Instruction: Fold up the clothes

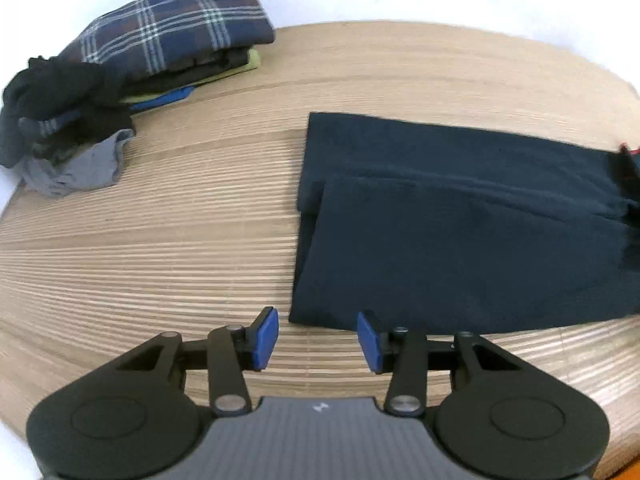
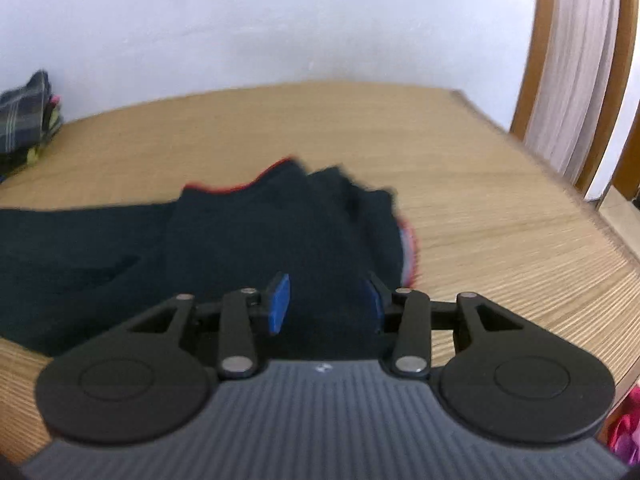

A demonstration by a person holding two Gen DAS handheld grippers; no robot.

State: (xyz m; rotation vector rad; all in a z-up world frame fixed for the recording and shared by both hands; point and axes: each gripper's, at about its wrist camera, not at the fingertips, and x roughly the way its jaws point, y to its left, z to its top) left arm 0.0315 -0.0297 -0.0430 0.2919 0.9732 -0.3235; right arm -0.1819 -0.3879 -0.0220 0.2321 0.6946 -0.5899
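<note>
One dark garment (image 1: 460,220) flat, one clothes stack (image 1: 160,48), two hand-held grippers, left hand-held gripper (image 1: 318,340) and right hand-held gripper (image 2: 328,304) spread, empty.

Worktop (image 1: 160,240): light wood, striped grain, rounded edge. White wall (image 2: 280,20) behind it. Wooden frame (image 2: 534,52) with pale curtain (image 2: 576,60) at right. Pink item (image 2: 626,428) at lower right, unidentifiable.

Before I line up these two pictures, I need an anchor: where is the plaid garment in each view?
Left wrist view: plaid garment at upper left, topping the clothes pile.
Right wrist view: plaid garment at the far left edge, partly cut off.
Shared landmark: dark navy garment on the wooden surface.
</note>
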